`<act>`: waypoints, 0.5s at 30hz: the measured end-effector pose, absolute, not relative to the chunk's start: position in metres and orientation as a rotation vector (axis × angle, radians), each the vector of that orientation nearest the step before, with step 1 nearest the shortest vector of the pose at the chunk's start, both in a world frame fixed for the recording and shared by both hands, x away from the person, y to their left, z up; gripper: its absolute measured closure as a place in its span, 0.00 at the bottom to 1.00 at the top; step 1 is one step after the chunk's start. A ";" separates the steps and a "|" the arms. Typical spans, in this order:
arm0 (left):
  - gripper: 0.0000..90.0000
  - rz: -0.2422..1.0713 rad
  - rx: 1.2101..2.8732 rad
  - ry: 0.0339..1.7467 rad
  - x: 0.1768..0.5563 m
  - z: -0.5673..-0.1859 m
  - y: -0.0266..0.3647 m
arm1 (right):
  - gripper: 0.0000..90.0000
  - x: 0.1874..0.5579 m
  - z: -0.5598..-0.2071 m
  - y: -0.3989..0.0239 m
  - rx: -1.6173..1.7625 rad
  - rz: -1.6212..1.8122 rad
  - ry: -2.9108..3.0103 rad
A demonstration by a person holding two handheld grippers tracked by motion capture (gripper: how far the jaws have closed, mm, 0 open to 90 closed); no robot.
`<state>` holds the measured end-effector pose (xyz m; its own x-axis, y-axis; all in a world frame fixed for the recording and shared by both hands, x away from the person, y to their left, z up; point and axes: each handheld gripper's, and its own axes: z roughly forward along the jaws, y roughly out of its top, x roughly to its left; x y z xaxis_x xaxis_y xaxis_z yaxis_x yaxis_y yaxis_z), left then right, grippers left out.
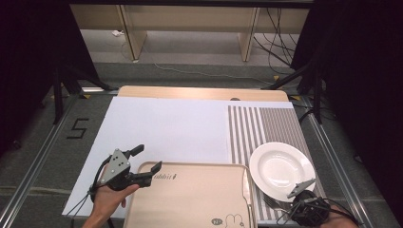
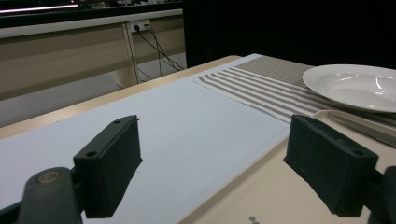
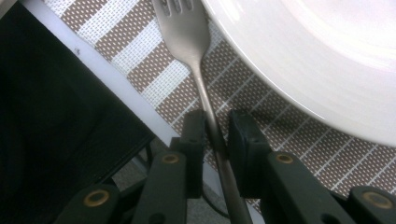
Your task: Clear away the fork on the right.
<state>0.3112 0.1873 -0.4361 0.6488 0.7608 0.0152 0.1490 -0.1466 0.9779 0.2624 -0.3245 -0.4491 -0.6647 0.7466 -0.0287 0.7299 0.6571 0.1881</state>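
A silver fork point(image 3: 187, 28) lies on the striped placemat point(image 3: 140, 60), tines against the rim of the white plate point(image 3: 303, 56). My right gripper point(image 3: 216, 126) has its jaws on either side of the fork's handle, with a narrow gap on one side. In the high view this gripper point(image 1: 291, 212) sits at the near right, below the plate point(image 1: 282, 170). My left gripper point(image 1: 148, 158) is wide open at the far left corner of the beige tray point(image 1: 190, 165). One jaw is over the tray point(image 2: 261, 186), the other over the white mat point(image 2: 187, 126).
A knife point(image 1: 246, 187) lies along the tray's right edge, next to the plate. The striped placemat point(image 1: 259, 126) covers the table's right part and the white mat point(image 1: 166, 126) the left. The table's near edge runs just below the fork's handle.
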 end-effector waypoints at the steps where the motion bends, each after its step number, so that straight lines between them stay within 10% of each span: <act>1: 0.20 0.632 1.663 0.754 0.311 -0.436 0.187 | 0.87 0.264 -0.450 -0.325 1.199 0.256 2.771; 15: 0.20 0.631 1.661 0.754 0.311 -0.436 0.187 | 0.94 0.265 -0.449 -0.316 1.088 0.169 2.830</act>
<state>0.3111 0.1872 -0.4361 0.6492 0.7605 0.0150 0.1483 -0.1459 0.9781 0.2650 -0.3162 -0.4489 -0.7384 0.6719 -0.0580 0.6602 0.7377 0.1412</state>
